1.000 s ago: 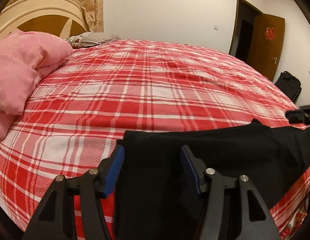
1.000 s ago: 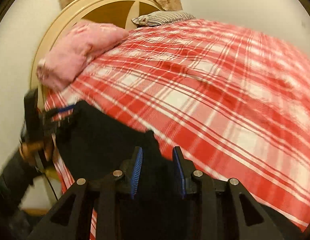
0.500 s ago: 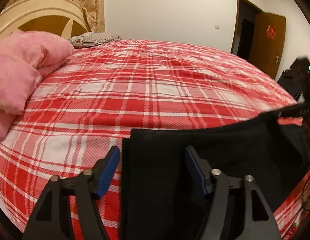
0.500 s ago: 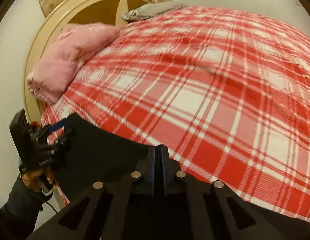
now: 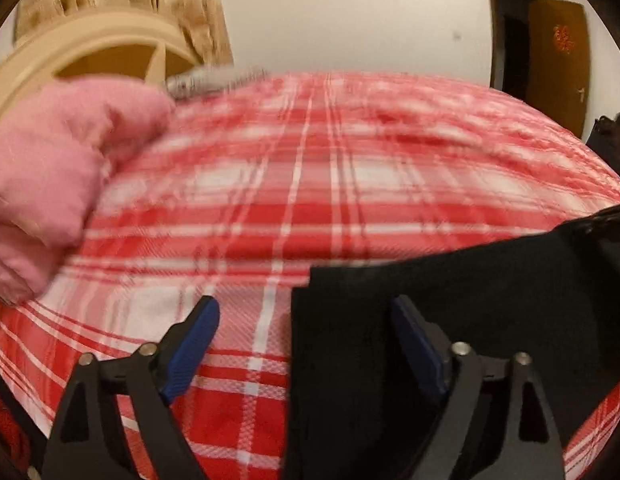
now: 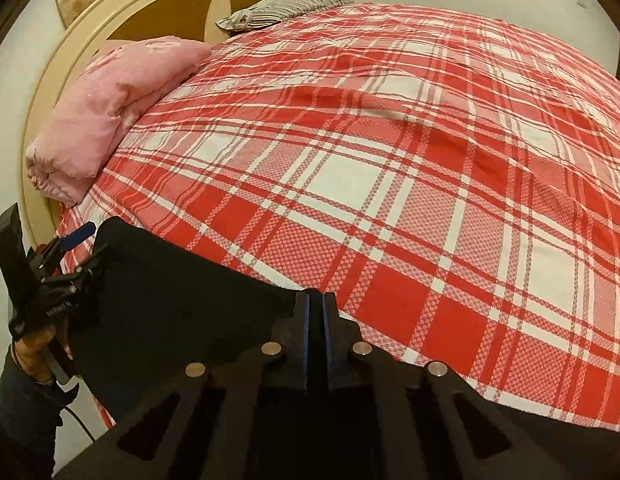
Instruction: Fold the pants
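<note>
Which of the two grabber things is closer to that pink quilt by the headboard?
Left. The left gripper hangs open at the bed's near edge on the pink quilt side; the right gripper, shut on the black pants, sits farther along.

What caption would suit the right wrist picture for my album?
Right gripper shut on black fabric pants at the edge of a red plaid bedspread, pink folded quilt beyond.

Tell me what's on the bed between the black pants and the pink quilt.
Nothing but bare red plaid bedspread lies between the black pants and the pink quilt. The right wrist view shows this clearly.
</note>
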